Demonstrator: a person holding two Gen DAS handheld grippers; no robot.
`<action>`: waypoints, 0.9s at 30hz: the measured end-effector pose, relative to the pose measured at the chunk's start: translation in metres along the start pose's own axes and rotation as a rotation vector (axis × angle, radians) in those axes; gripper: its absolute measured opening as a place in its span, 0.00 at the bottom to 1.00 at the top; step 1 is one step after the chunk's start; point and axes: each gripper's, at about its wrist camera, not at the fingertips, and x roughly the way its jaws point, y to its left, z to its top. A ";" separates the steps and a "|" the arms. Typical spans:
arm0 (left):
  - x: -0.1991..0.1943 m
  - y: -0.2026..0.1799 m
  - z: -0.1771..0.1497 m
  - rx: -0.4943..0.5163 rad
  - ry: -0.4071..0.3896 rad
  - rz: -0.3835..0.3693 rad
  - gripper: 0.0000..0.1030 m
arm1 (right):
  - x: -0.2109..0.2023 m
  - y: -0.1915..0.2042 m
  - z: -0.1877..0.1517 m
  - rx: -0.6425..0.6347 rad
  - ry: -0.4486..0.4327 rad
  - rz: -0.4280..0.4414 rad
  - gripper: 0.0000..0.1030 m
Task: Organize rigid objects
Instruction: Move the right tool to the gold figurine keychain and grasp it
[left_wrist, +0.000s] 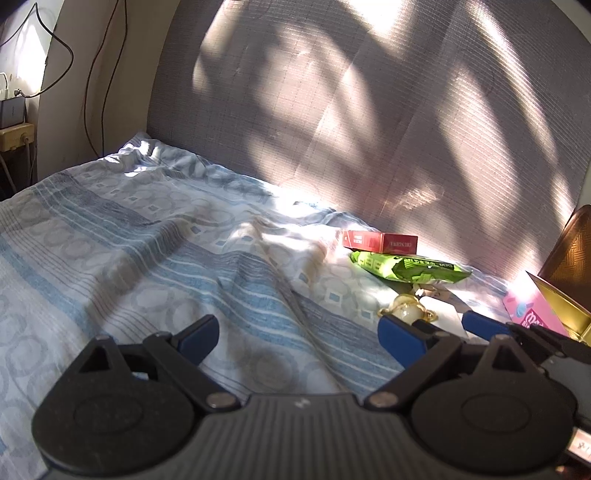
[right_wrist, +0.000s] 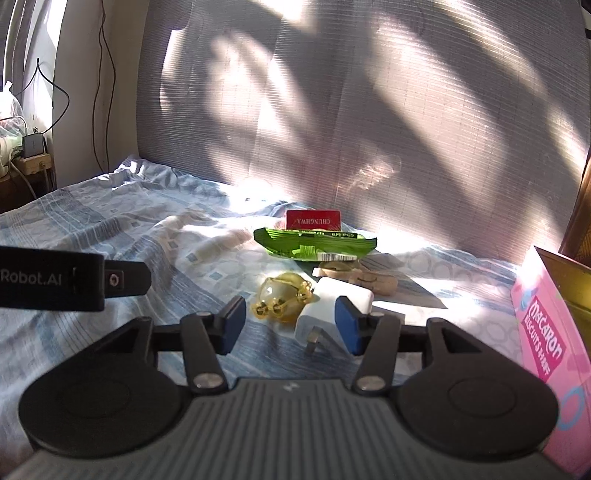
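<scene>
Your right claw (right_wrist: 291, 325) is open, pads apart and nothing pinched; it hangs low over the bed (right_wrist: 110, 221). The white charger (right_wrist: 332, 299) lies on the sheet just past the claw's right pad (right_wrist: 347, 325), prongs toward you; whether pad and charger touch, you can't tell. Just left of the charger sits the yellow clear trinket (right_wrist: 280, 295). Farther back is a small tan object (right_wrist: 373, 280), partly hidden. Beyond that lies the green packet (right_wrist: 314, 243), and behind it, near the grey headboard (right_wrist: 332, 110), the red box (right_wrist: 314, 220). A pink biscuit box (right_wrist: 546, 332) leans at far right against a gold tin (right_wrist: 569, 277).

Your left claw (left_wrist: 297, 338) is wide open and empty, over bare striped sheet to the left of the pile. In its view the red box (left_wrist: 380, 242), green packet (left_wrist: 410, 267) and trinket (left_wrist: 406, 312) lie to the right and farther off. The right claw's blue pad (left_wrist: 480, 325) pokes in at the right, beside the pink box (left_wrist: 535, 314).
</scene>
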 end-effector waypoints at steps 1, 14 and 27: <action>0.000 -0.001 0.000 0.000 0.001 -0.002 0.93 | 0.005 0.000 0.002 -0.012 0.002 0.001 0.56; 0.002 -0.006 -0.002 0.026 0.009 -0.017 0.93 | 0.038 0.025 0.005 -0.276 0.057 -0.018 0.55; 0.002 -0.002 0.000 -0.002 0.018 -0.026 0.93 | 0.035 0.001 0.004 -0.119 0.120 0.075 0.36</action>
